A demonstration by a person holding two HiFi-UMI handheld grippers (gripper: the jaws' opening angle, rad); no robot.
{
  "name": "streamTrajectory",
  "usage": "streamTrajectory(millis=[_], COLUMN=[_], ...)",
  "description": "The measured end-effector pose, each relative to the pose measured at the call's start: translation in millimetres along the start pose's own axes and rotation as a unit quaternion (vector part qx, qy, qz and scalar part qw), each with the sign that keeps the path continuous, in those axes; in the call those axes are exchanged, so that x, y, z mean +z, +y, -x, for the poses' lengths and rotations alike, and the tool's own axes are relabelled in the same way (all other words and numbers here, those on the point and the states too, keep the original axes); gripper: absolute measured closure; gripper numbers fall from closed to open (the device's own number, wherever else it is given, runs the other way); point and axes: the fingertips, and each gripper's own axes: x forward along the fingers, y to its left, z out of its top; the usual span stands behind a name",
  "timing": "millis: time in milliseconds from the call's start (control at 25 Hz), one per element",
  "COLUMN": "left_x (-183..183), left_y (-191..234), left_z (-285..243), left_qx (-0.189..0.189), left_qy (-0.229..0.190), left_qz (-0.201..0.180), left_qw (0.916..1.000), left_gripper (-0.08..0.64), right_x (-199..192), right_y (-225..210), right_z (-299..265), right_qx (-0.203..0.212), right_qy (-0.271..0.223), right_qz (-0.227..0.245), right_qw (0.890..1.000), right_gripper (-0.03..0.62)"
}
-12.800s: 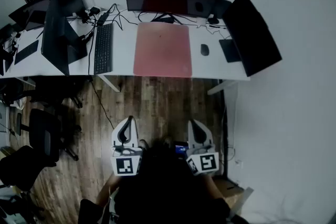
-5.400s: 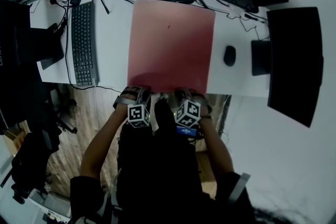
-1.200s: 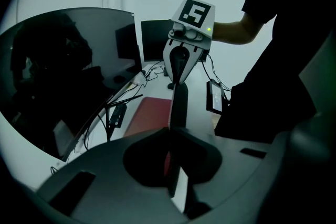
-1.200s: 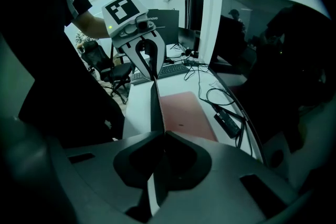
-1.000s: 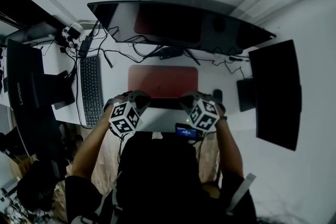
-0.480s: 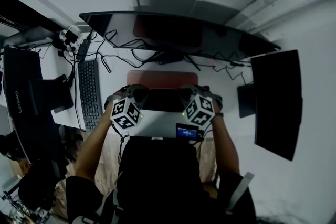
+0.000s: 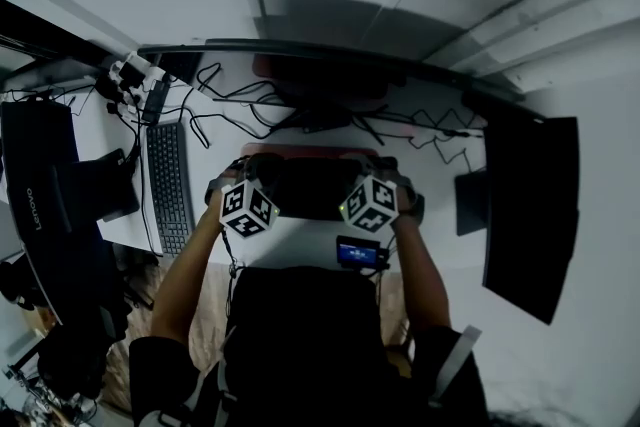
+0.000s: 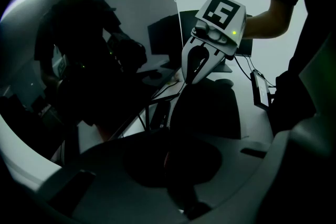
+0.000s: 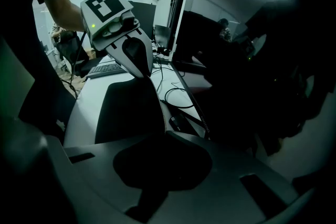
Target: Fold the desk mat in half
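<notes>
The desk mat is red on top with a dark underside [image 7: 310, 187]. Its near edge is lifted and carried over toward the far edge, so only a thin red strip [image 7: 305, 152] shows beyond it. My left gripper [image 7: 246, 169] is shut on the lifted edge's left corner, and my right gripper [image 7: 380, 167] is shut on the right corner. In the left gripper view the dark mat [image 8: 210, 110] hangs from the right gripper [image 8: 195, 66]. The right gripper view shows the raised mat [image 9: 131, 113] running to the left gripper [image 9: 137, 63]. Both grippers' own pads are lost in shadow.
A wide curved monitor [image 7: 300, 63] stands just behind the mat, with cables [image 7: 240, 110] in front of its base. A keyboard [image 7: 165, 185] lies to the left beside a dark laptop [image 7: 45, 200]. Another monitor [image 7: 530, 215] stands at the right of the white desk [image 7: 300, 240].
Both grippers have moved away from me toward the monitor with the mat's edge. The dark underside covers more and the visible red strip has shrunk.
</notes>
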Motion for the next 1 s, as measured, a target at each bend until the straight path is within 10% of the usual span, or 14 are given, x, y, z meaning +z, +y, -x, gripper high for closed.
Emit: streamTrajectory(millis=[1000], left_x=[-42.9], left_y=[44.4], left_z=[-94.1], left_qx=[0.105], left_qy=[0.048], left_qz=[0.024], left_qw=[0.9930], left_gripper=[0.542], right_x=[-23.1], right_y=[-44.9], right_z=[-106.3], right_qx=[-0.107], right_qy=[0.004], right_qz=[0.012], right_qw=[0.994], right_gripper=[0.575])
